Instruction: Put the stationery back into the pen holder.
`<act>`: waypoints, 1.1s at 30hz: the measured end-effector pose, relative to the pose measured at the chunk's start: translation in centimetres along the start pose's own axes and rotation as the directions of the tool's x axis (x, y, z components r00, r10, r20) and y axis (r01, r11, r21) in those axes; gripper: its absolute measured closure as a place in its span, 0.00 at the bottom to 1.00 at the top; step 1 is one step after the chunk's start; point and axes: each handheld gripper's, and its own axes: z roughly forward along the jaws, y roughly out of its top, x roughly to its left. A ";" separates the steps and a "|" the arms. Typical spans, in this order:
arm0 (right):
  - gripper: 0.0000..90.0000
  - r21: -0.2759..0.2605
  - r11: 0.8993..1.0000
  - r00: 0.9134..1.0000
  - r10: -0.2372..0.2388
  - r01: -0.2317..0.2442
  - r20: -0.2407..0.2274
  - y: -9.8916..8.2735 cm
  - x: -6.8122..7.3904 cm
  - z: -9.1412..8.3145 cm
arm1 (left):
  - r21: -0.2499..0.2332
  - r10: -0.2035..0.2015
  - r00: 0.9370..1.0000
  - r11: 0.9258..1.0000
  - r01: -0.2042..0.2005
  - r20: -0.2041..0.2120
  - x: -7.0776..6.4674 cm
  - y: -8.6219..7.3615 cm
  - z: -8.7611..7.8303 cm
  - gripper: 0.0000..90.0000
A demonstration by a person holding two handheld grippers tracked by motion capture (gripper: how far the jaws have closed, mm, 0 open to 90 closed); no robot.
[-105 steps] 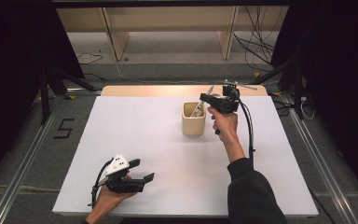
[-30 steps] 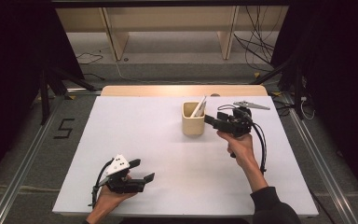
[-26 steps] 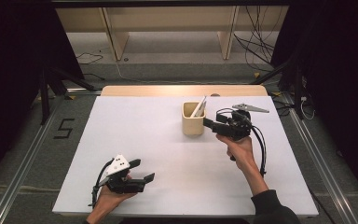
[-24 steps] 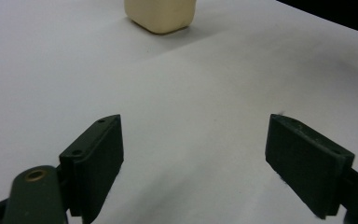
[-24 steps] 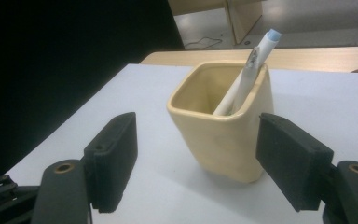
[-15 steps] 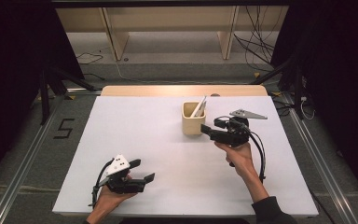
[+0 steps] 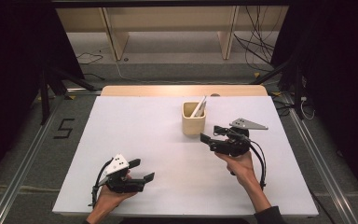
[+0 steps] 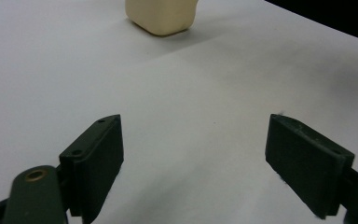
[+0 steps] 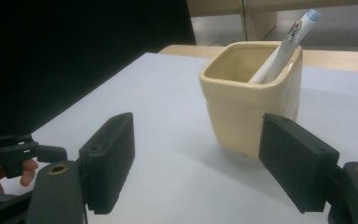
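A cream square cup (image 7: 193,122) stands on the white table (image 7: 135,121) right of centre, with a white pen (image 7: 198,106) leaning inside it. My right gripper (image 7: 209,134) hovers just in front and to the right of the cup, pointing left. It is open, its jaws have just been opening wider, and nothing lies between them. In the right gripper view the cup (image 9: 247,102) and pen (image 9: 284,46) sit close behind the right gripper (image 9: 196,163). My left gripper (image 7: 143,170) rests open near the front edge, and the left gripper (image 8: 193,158) faces bare table with the cup (image 8: 161,16) far off.
A wooden strip (image 7: 182,90) runs along the table's far edge. Shelving legs and cables (image 7: 256,42) stand on the floor beyond. Dark curtains flank both sides. In the right gripper view my left hand with its gripper (image 9: 14,156) shows at the far left.
My right gripper has left the cup's top, where it stood by the pen, and drifted back toward the person and slightly down. The pen stays in the cup. The left gripper has not moved.
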 end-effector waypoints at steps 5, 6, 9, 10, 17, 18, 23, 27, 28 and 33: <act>0.30 -0.012 1.000 1.000 -0.005 0.005 -0.015 -0.9 0.3 -0.5 | -0.003 -0.003 1.000 1.000 0.003 -0.002 0.2 0.1 0.1 0.21; 0.30 -0.012 1.000 1.000 -0.008 0.008 -0.015 -1.0 0.3 -0.5 | -0.001 -0.001 1.000 1.000 0.001 -0.002 0.2 0.1 0.1 0.21; 0.29 -0.006 1.000 1.000 -0.009 0.008 -0.027 -1.4 0.2 -0.7 | -0.001 -0.002 1.000 1.000 0.002 -0.001 0.2 0.1 0.1 0.21; 0.29 -0.007 1.000 1.000 -0.009 0.009 -0.029 -1.5 0.2 -0.8 | -0.001 -0.007 1.000 1.000 0.007 -0.001 0.2 0.1 0.1 0.21; 0.27 0.000 1.000 0.999 -0.019 0.019 -0.035 -3.0 0.2 -1.5 | -0.005 0.000 1.000 1.000 0.000 -0.003 0.2 0.1 0.0 0.21; 0.27 -0.001 1.000 0.999 -0.021 0.021 -0.034 -3.2 0.3 -1.6 | -0.004 0.002 1.000 1.000 -0.002 -0.003 0.2 0.2 0.0 0.21; 0.26 0.001 1.000 0.999 -0.023 0.023 -0.039 -4.2 0.5 -2.3 | -0.009 0.008 1.000 1.000 -0.008 0.000 0.0 0.1 -0.2 0.21; 0.25 0.009 0.999 0.998 -0.047 0.047 -0.031 -4.9 1.0 -2.8 | -0.012 0.010 1.000 1.000 -0.010 0.005 -0.2 0.2 -0.2 0.21; 0.25 0.009 0.998 0.998 -0.055 0.055 -0.030 -5.0 1.0 -2.9 | -0.014 0.010 1.000 1.000 -0.010 0.006 -0.2 0.2 -0.2 0.21; 0.25 0.006 0.997 0.997 -0.079 0.079 -0.026 -5.6 1.3 -3.6 | -0.013 0.012 1.000 1.000 -0.012 0.011 -0.3 0.3 -0.3 0.21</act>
